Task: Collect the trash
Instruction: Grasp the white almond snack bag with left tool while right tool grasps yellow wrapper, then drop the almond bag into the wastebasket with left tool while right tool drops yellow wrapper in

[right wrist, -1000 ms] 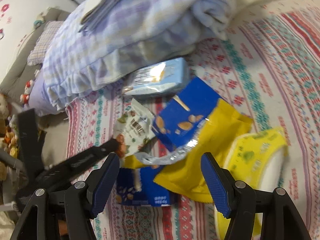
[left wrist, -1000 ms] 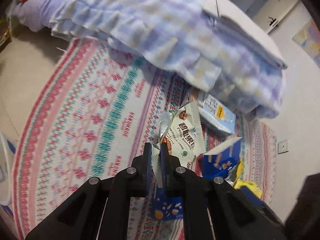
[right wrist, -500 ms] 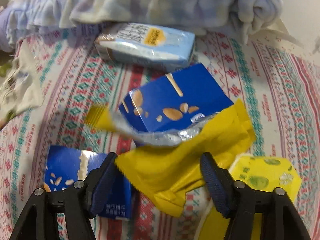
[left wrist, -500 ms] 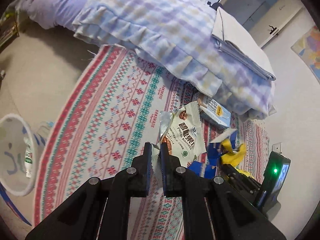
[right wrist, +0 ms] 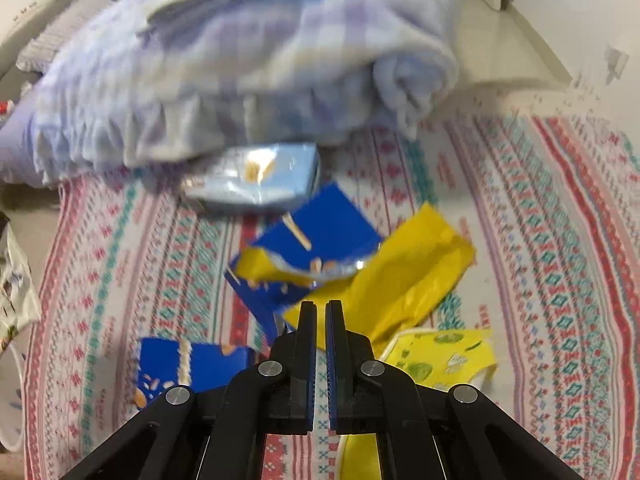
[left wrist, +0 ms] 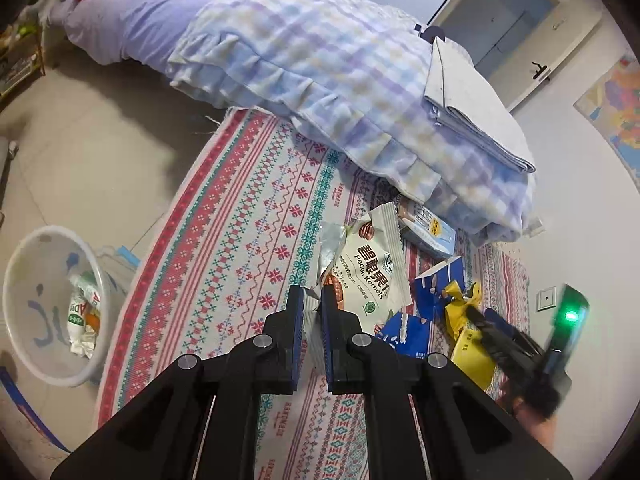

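Right gripper (right wrist: 321, 307) has closed on the yellow wrapper (right wrist: 404, 276); white bin (left wrist: 24, 280) now at 9 o'clock.

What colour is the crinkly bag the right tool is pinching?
Yellow bag with a silvery torn edge; the right wrist view shows it best.

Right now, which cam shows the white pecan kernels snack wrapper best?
Left wrist view: the white pecan kernels snack wrapper hangs from the left gripper, jaws shut on its edge, printed label facing the camera and readable. Right wrist view catches only a blurred sliver at the left frame edge.
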A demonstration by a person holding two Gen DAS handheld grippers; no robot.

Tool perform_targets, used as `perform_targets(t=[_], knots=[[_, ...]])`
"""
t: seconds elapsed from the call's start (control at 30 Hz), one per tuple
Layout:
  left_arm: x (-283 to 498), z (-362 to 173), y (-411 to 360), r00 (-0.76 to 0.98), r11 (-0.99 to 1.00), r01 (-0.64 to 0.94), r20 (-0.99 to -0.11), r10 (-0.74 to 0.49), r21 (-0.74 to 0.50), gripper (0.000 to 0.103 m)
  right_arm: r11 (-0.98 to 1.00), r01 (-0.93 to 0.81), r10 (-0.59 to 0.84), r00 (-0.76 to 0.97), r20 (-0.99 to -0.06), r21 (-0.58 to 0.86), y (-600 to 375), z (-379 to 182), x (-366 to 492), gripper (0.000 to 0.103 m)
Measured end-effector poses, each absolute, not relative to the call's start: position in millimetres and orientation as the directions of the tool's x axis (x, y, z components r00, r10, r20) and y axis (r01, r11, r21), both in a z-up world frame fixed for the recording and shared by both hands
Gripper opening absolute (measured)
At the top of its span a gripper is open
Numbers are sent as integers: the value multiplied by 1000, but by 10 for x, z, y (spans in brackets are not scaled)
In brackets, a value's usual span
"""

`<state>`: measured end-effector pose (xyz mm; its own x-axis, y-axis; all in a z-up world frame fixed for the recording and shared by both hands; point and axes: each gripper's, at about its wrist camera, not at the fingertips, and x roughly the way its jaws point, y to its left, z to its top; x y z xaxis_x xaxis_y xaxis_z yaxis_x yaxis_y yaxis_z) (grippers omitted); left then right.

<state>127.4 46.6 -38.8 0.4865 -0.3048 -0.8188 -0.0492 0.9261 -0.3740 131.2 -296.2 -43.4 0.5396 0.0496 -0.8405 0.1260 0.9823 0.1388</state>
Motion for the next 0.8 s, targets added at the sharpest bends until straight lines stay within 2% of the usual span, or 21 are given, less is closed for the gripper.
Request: perform_targets(t=[0.07, 0.1, 0.13, 0.17, 0.27, 0.3, 0.37, 0.4, 0.43, 0.47, 0.6, 0.8], knots=[[1264, -382, 490, 484, 924, -50, -818, -309, -379, 9, 994, 84, 15, 520, -854, 69, -2815, -528, 1453, 17], [1264, -380, 507, 485, 923, -54, -818, -308, -380, 9, 997, 63, -3, 509, -860, 34, -2756, -581, 1501, 49], [1266, -377, 530, 486, 922, -59, -818, -309, -383, 9, 1000, 29, -25, 507, -862, -12, -2690, -625, 1545, 78], [1272, -374, 553, 486, 920, -62, -816, -311, -388, 9, 998, -1, -52, 516, -855, -61, -2622, -656, 1579, 82], [1294, -371, 622, 491, 914, -76, -813, -313, -398, 9, 974, -75, -141, 535, -833, -214, -2433, -773, 1726, 82], [1299, -372, 637, 491, 914, -79, -813, -312, -398, 9, 968, -95, -146, 540, -829, -233, -2387, -796, 1754, 80], [1311, -383, 673, 488, 912, -86, -815, -313, -402, 9, 952, -143, -154, 535, -831, -269, -2283, -869, 1825, 70], [1315, -390, 693, 485, 910, -91, -816, -315, -405, 9, 944, -162, -165, 524, -836, -287, -2251, -913, 1863, 49], [1317, -392, 721, 483, 906, -95, -815, -321, -413, 9, 939, -167, -178, 508, -843, -300, -2246, -944, 1900, 7], [1317, -389, 749, 483, 902, -98, -813, -326, -420, 9, 938, -164, -189, 492, -850, -304, -2262, -945, 1929, 0], [1312, -341, 880, 499, 893, -112, -802, -330, -437, 9, 970, -115, -113, 570, -814, -216, -2395, -495, 1870, 0], [1249, -283, 973, 505, 886, -106, -792, -344, -452, 9, 998, -56, 11, 707, -707, -40, -2558, 235, 1656, 0]])
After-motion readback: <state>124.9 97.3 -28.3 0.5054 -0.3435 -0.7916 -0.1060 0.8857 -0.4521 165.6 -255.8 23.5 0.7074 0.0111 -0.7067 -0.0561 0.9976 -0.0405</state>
